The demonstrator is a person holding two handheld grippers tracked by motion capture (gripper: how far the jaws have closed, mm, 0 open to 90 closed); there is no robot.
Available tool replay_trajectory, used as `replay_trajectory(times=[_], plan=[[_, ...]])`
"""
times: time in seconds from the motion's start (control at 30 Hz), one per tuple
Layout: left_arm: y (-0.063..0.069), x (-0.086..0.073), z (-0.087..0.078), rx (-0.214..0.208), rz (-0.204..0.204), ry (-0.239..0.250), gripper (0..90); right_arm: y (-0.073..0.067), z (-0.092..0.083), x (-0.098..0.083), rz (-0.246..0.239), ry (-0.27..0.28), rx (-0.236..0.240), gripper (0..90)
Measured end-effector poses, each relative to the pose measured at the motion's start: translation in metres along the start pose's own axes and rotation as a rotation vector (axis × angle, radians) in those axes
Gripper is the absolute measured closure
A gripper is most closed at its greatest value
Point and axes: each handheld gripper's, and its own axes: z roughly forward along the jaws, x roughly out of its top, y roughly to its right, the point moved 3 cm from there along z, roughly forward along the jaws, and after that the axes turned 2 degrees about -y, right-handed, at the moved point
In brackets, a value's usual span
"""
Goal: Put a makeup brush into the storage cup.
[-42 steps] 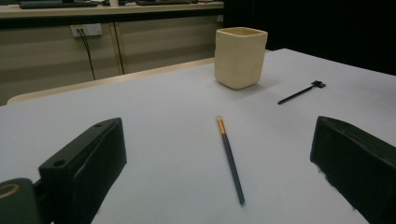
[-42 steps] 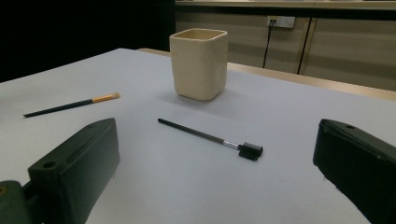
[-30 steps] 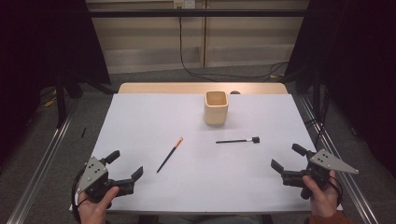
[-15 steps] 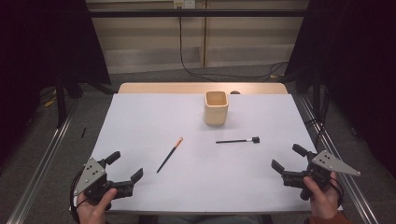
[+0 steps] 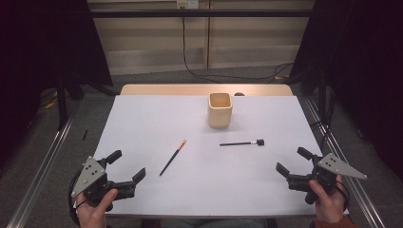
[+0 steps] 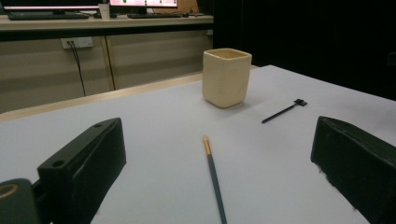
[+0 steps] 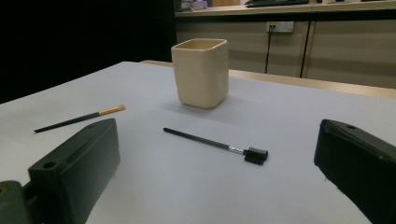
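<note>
A cream square cup (image 5: 220, 109) (image 6: 226, 77) (image 7: 201, 72) stands upright on the white table sheet (image 5: 199, 190), toward the back. A thin dark brush with an orange tip (image 5: 172, 157) (image 6: 214, 177) (image 7: 78, 118) lies left of centre. A black wand with a small block head (image 5: 241, 143) (image 6: 284, 110) (image 7: 215, 145) lies right of centre. My left gripper (image 5: 127, 165) (image 6: 219, 163) rests open near the front left corner, held by a hand, nothing between its jaws. My right gripper (image 5: 294, 161) (image 7: 219, 163) is open at the front right, also empty.
A wooden strip (image 5: 204, 90) borders the table's far edge. Metal rails (image 5: 43, 166) run along both sides of the table. Cables (image 5: 199, 71) trail on the floor behind. The wall and a shelf with monitors (image 6: 93, 9) stand beyond.
</note>
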Motion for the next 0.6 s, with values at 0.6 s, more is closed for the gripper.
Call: replay_trajectory(times=[0.6], plan=[[0.017,0.012,0.036,-0.076,0.022,-0.065,3.6,-0.003,0.0,0.001,0.002,0.001,0.027,0.0]])
